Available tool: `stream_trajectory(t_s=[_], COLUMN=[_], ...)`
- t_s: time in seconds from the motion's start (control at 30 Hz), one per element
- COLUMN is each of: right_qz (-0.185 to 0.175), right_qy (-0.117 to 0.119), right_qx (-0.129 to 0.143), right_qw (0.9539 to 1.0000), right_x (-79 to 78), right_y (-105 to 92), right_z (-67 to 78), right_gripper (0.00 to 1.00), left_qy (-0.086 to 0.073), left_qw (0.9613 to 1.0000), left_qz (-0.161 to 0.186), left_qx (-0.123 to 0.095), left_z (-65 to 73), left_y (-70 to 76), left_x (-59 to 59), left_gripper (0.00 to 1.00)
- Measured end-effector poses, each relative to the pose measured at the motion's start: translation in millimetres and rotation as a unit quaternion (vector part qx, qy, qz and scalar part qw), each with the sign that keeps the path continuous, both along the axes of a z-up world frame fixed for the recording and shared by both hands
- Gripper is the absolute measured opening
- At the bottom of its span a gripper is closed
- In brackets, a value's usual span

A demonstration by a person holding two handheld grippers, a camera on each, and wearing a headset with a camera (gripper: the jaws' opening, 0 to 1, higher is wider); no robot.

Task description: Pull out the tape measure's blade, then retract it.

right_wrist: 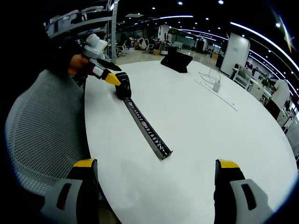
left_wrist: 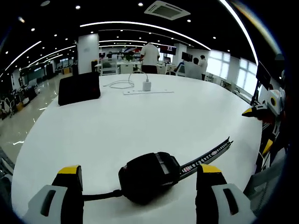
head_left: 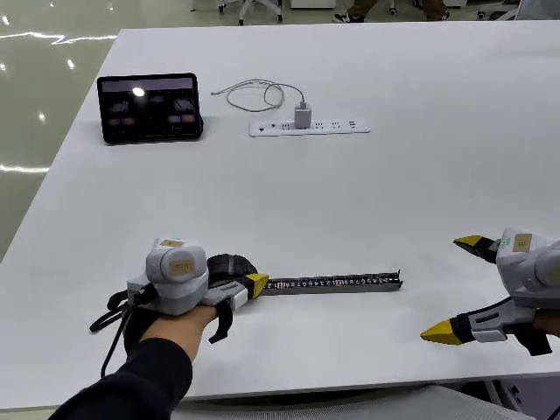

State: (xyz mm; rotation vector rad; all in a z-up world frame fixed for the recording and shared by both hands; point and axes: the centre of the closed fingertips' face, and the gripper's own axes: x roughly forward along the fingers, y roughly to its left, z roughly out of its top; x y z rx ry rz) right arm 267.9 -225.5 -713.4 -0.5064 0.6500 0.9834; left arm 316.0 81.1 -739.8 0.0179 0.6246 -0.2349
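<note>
I am holding my left gripper (left_wrist: 140,173) with its jaws spread, straddling the black rounded tape measure case (head_left: 229,267) without visibly pressing it. The dark marked steel blade (head_left: 332,283) is lying flat on the white tabletop (head_left: 350,201), running straight out from the case. My right gripper (head_left: 455,287) is also spread, pinching nothing, and is hovering well apart from the case, beyond the blade's hooked end. Hazard: in my judgement nothing is restraining the blade, so if the spring takes over, the hook could be whipping back into the case. Because the case is not being clamped, it may be sliding or twisting toward the blade. The black strap (left_wrist: 98,195) trailing from the case could be snagging a jaw.
</note>
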Motion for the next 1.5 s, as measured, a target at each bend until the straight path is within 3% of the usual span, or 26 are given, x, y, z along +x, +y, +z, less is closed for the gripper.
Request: stream_trajectory(t_s=[0.07, 0.13, 0.23, 0.37, 0.57, 0.63, 0.67, 0.7, 0.8, 1.03, 1.17, 1.4, 1.5], right_qz=[0.007, 0.015, 0.025, 0.034, 0.062, 0.078, 0.091, 0.094, 0.102, 0.119, 0.159, 0.194, 0.217], right_qy=[-0.002, -0.001, 0.001, 0.002, 0.009, 0.005, 0.002, 0.004, 0.008, 0.011, 0.009, 0.029, 0.038], right_qx=[-0.006, -0.010, -0.016, -0.020, -0.038, -0.051, -0.060, -0.062, -0.069, -0.068, -0.069, -0.086, -0.117], right_qw=[1.0000, 0.9998, 0.9996, 0.9992, 0.9973, 0.9956, 0.9940, 0.9936, 0.9923, 0.9905, 0.9848, 0.9767, 0.9685], right_x=[3.1, 7.1, 14.1, 24.2, 29.8, 33.1, 34.3, 35.4, 38.9, 42.5, 38.2, 35.8, 34.6], right_y=[1.8, 5.0, 9.0, 15.0, 23.1, 23.7, 23.7, 23.8, 26.2, 32.9, 36.8, 38.3, 33.4], right_z=[-1.1, -2.2, -4.0, -6.6, -13.0, -14.5, -16.0, -17.9, -21.0, -25.0, -28.8, -38.8, -47.6], right_gripper=[1.00, 1.00, 1.00, 1.00, 1.00, 1.00, 1.00, 1.00, 1.00, 0.99, 0.84, 0.61, 0.51], left_qy=[-0.002, 0.007, 0.001, -0.018, -0.020, -0.029, -0.048, -0.057, -0.066, -0.060, -0.056, -0.053, -0.051], left_qw=[1.0000, 0.9999, 0.9995, 0.9997, 0.9995, 0.9991, 0.9983, 0.9979, 0.9966, 0.9969, 0.9972, 0.9974, 0.9976], left_qz=[-0.001, -0.007, -0.026, -0.017, 0.015, 0.020, 0.018, 0.019, 0.030, 0.033, 0.033, 0.031, 0.030], left_qx=[0.005, 0.005, 0.018, 0.005, -0.017, -0.025, -0.028, -0.025, -0.039, -0.039, -0.035, -0.037, -0.037], left_z=[-3.3, -10.1, -13.0, -9.5, -12.6, -13.5, -11.0, -10.2, -9.8, -12.9, -14.8, -16.1, -16.7], left_y=[-1.5, -6.5, -14.3, -19.1, -17.0, -16.2, -17.1, -16.1, -16.1, -15.6, -15.5, -16.8, -17.4], left_x=[0.2, -1.4, -1.4, 3.9, 7.6, 9.6, 13.1, 14.5, 18.0, 15.8, 15.1, 14.2, 13.6], left_gripper=[0.99, 0.99, 0.99, 0.99, 1.00, 1.00, 1.00, 1.00, 1.00, 0.96, 0.84, 0.77, 0.77])
